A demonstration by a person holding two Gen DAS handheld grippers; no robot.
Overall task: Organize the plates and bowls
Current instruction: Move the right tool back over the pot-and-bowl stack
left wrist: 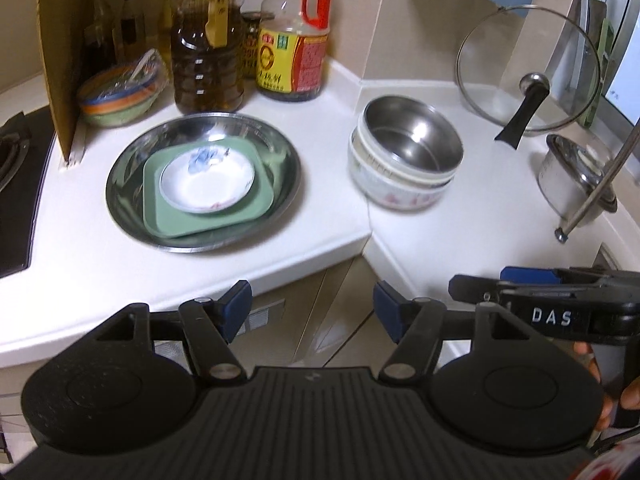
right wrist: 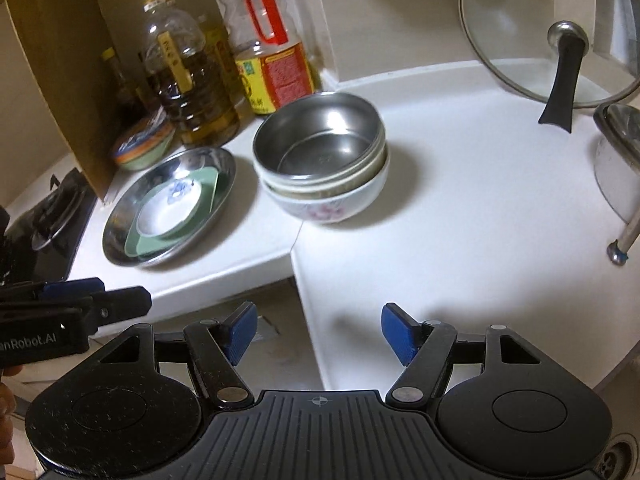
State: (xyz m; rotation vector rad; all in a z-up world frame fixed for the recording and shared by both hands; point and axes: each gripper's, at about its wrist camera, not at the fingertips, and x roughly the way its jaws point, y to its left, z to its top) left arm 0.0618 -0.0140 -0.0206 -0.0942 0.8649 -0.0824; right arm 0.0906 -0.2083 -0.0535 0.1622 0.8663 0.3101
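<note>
A round steel plate (left wrist: 128, 160) lies on the white counter and holds a green square plate (left wrist: 168, 220) with a small white dish (left wrist: 206, 184) on top. The same stack shows in the right wrist view: steel plate (right wrist: 120, 208), green plate (right wrist: 208, 188), white dish (right wrist: 168, 210). To its right a steel bowl (left wrist: 412, 136) sits nested in a white flowered bowl (left wrist: 400, 196); they also show in the right wrist view as steel bowl (right wrist: 320, 140) and flowered bowl (right wrist: 324, 210). My left gripper (left wrist: 312, 312) is open and empty, off the counter's front edge. My right gripper (right wrist: 320, 330) is open and empty, over the counter's front edge.
Oil and sauce bottles (left wrist: 208, 40) and a stack of small coloured bowls (left wrist: 120, 92) stand at the back beside a cardboard panel (left wrist: 60, 52). A glass lid (left wrist: 528, 68) leans on the wall, a steel pot (left wrist: 576, 176) at right, a gas stove (left wrist: 16, 184) at left.
</note>
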